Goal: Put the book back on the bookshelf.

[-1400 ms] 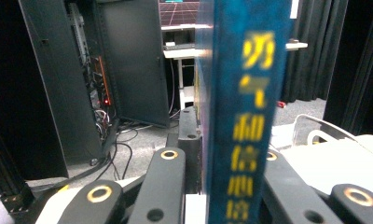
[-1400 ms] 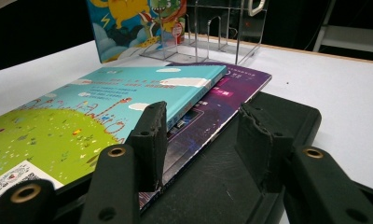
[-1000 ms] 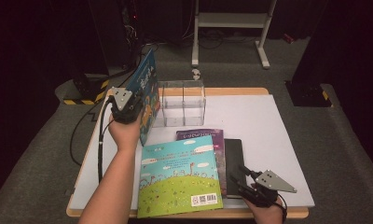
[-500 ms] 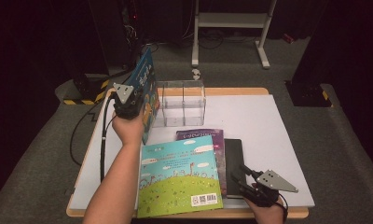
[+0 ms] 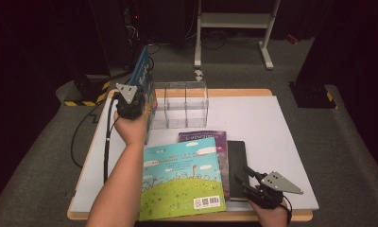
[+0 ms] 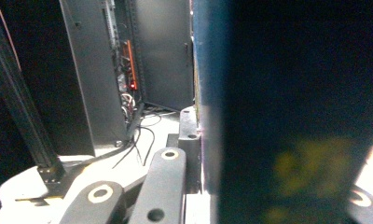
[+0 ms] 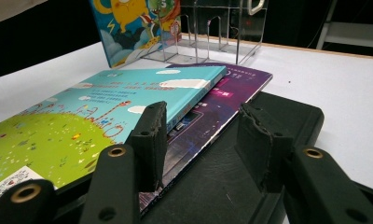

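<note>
A person's left hand holds my left gripper (image 5: 141, 105) shut on a blue picture book (image 5: 144, 75), which stands upright on edge just left of the clear acrylic organizer (image 5: 180, 104). In the left gripper view the book's dark cover (image 6: 292, 116) sits close against one of the black fingers (image 6: 188, 135). My right gripper (image 5: 247, 178) is at the near right, open, with nothing between its fingers. It hovers low over a black book (image 7: 278, 116), with a purple book (image 7: 222, 98) partly under a green and teal book (image 7: 82, 116) just to its left.
The three flat books lie in an overlapping stack near the front edge of the white table (image 5: 272, 123). The green and teal book (image 5: 182, 182) is on top. A cable trails from the left gripper off the table's left side. A white metal stand (image 5: 234, 28) is behind the table.
The left hand with the blue book has edged slightly toward the far side of the table. The right gripper has stayed put.
</note>
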Motion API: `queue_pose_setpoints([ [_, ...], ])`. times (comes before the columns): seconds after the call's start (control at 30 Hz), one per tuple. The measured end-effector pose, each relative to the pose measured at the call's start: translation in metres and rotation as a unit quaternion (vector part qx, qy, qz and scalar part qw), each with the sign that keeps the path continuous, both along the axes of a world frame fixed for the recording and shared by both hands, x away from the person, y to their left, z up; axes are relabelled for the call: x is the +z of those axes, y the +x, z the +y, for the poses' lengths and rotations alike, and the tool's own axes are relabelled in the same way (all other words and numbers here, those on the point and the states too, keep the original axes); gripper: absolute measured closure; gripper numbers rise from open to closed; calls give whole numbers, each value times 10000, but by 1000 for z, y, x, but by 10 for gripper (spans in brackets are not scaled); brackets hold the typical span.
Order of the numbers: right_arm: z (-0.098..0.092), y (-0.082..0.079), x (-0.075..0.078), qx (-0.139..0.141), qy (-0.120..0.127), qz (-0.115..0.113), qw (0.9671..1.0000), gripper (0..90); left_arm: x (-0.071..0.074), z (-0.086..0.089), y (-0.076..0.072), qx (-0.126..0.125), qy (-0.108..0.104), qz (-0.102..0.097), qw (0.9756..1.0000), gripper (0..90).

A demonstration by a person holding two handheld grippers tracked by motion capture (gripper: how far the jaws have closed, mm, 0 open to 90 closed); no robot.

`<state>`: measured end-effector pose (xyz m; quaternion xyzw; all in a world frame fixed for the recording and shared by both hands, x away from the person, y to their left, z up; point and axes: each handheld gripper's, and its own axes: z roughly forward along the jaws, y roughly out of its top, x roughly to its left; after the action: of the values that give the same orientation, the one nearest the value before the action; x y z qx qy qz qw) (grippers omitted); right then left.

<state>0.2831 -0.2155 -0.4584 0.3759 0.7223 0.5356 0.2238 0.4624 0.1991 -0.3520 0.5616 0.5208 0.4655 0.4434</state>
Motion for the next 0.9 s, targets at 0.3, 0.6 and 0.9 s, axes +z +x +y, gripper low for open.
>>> queue_pose_setpoints([
  [0.3,1,-1,0,18,-24,0,10000,527,-6,3,-5,112,-35,-114,9999,790],
  [0.6,4,1,-2,56,-99,30,9999,507,-6,9,-8,-96,-359,-34,9993,591],
  [0.9,7,1,-3,172,-132,76,9997,495,-11,19,-23,-487,-579,158,9970,472],
])
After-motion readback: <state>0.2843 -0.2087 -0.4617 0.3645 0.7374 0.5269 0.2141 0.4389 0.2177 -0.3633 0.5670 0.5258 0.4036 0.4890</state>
